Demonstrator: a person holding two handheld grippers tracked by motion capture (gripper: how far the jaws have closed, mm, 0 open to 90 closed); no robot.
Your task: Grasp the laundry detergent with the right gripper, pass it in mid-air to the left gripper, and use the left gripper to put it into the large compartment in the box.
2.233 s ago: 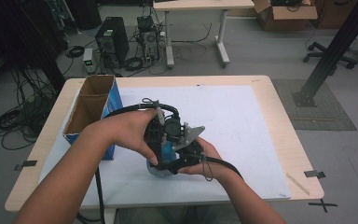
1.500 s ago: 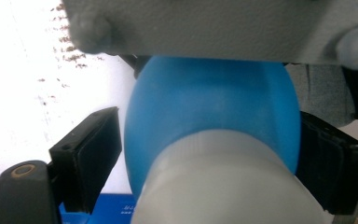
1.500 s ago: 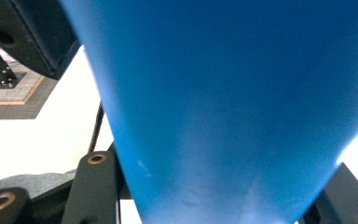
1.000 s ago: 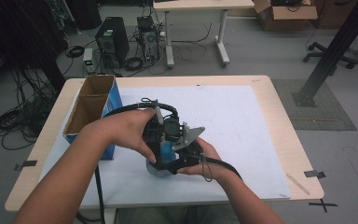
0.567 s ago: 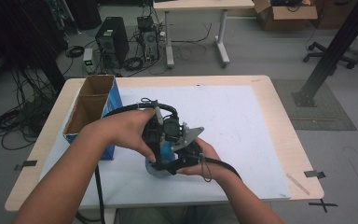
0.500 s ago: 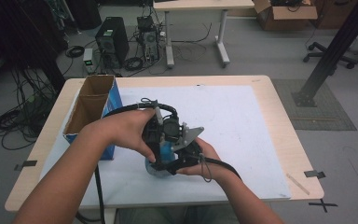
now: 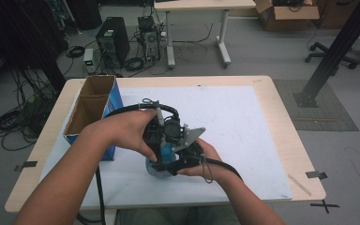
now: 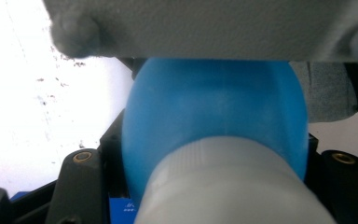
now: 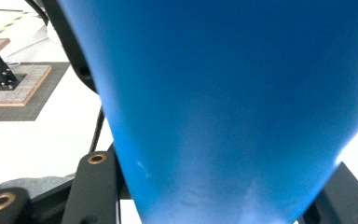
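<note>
Blue plastic is filling both pairs of jaws: my left gripper (image 7: 161,140), whose jaws have just been closing, is pinching the blue bottle (image 8: 214,116) near its white cap (image 8: 228,186), while my right gripper (image 7: 187,157) is clamping its body above the white mat (image 7: 243,117), beside a cardboard box (image 7: 91,112).

Grey floor (image 7: 262,51), tangled cables (image 7: 14,122), second table (image 7: 201,4).

Open counter to the right, box on the left
The cardboard box (image 7: 93,112) blocks the counter's (image 7: 281,136) left edge; the white mat (image 7: 243,122) lies bare
</note>
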